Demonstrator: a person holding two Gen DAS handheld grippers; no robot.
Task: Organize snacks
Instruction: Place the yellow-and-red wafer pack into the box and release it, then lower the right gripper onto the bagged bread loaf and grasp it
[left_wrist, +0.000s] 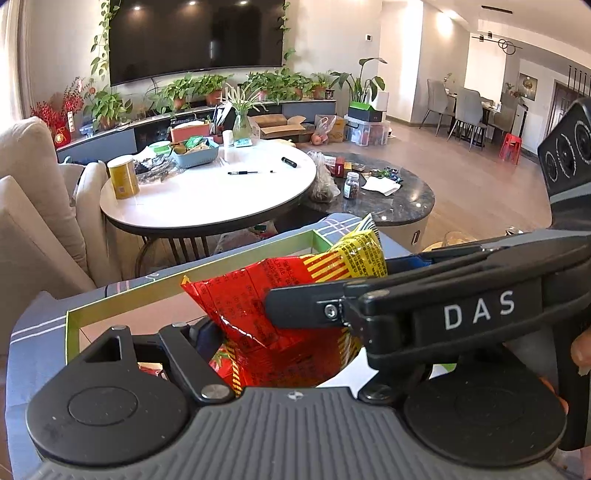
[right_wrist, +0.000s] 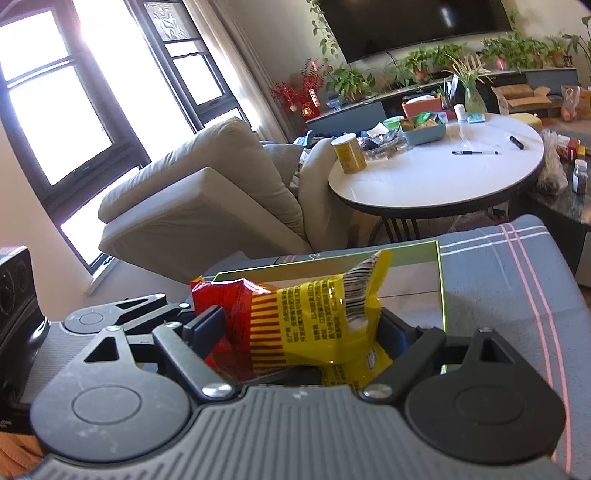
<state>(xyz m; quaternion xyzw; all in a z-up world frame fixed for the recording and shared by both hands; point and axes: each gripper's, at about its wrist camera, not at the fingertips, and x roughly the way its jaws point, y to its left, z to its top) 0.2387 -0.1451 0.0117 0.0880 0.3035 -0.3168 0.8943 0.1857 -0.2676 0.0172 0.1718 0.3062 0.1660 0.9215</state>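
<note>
Between the pads of the right gripper (right_wrist: 303, 332), a red-and-yellow snack packet (right_wrist: 295, 325), crumpled and pinched on both sides, standing above a green-rimmed box (right_wrist: 441, 280) that sits on a grey checked cloth (right_wrist: 498, 295). Right gripper closed down to the packet's width, level, aimed toward the far edge of the box. In the left wrist view, same snack packet (left_wrist: 266, 306) with its red end toward the left gripper (left_wrist: 273, 350); left pad visible against the red foil, the other side hidden behind the right gripper's body crossing in front, so cannot tell how firmly the left one has hold. Left gripper tilted slightly down over the box rim (left_wrist: 184, 266). Beyond the cloth's far edge, a round white surface (left_wrist: 221, 199) with a gold canister (left_wrist: 123, 177), a blue basket (left_wrist: 195, 153) and a pen (left_wrist: 242, 172); beige sofa (right_wrist: 207, 199) beside it.
</note>
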